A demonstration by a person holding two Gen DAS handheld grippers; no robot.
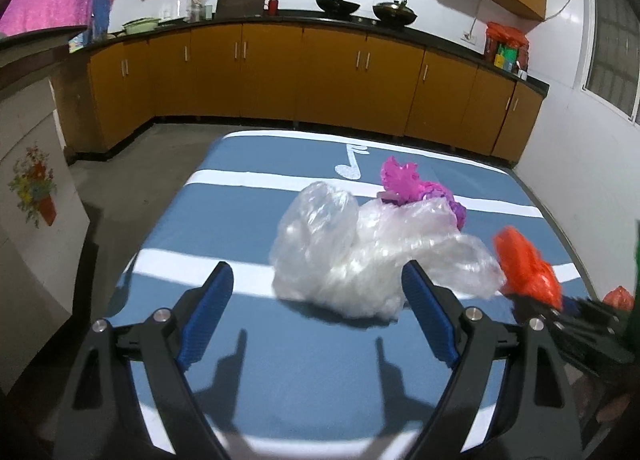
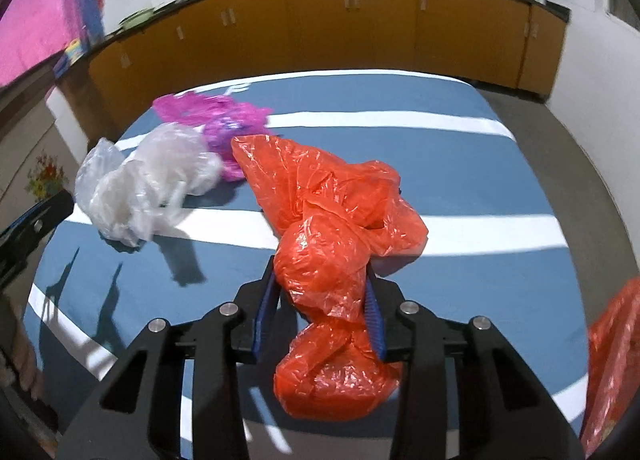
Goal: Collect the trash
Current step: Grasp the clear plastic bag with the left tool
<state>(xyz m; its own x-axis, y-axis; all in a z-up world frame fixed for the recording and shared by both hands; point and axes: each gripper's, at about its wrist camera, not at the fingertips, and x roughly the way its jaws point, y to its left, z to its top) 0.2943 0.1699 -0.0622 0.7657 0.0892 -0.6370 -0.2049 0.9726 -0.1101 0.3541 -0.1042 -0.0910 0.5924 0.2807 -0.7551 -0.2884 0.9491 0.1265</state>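
Left tongs (image 1: 318, 290): we found them spread wide apart and holding nothing, poised just above the blue-and-white striped surface (image 1: 240, 228), with their two shadows cast on it below.

Clear bag (image 1: 352, 256): we noted a crumpled transparent plastic bag resting on the surface directly ahead of the left tongs; the right blue pad (image 1: 424, 312) overlapped its near edge in the left wrist view, and we could not tell whether the two touched. In the right wrist view the same bag (image 2: 136, 188) lay toward the left side of the surface.

Pink bag (image 1: 416, 184): we recorded a magenta plastic bag lying behind the clear bag and touching it, near a white musical note printed on the surface. The right wrist view showed it (image 2: 224, 124) at the far left of the surface.

Orange bag (image 2: 328, 268): we observed a crumpled orange-red plastic bag gripped at its middle, its top flaring above the pads and its bottom bulging below them, over the middle of the surface.

Right tongs (image 2: 320, 312): we found them clamped on the orange bag; from the left wrist view they (image 1: 532, 300) appeared at the right edge, blurred, carrying that bag (image 1: 524, 264).

Further orange plastic (image 2: 612, 360): we noted it at the right edge, its nature unclear.
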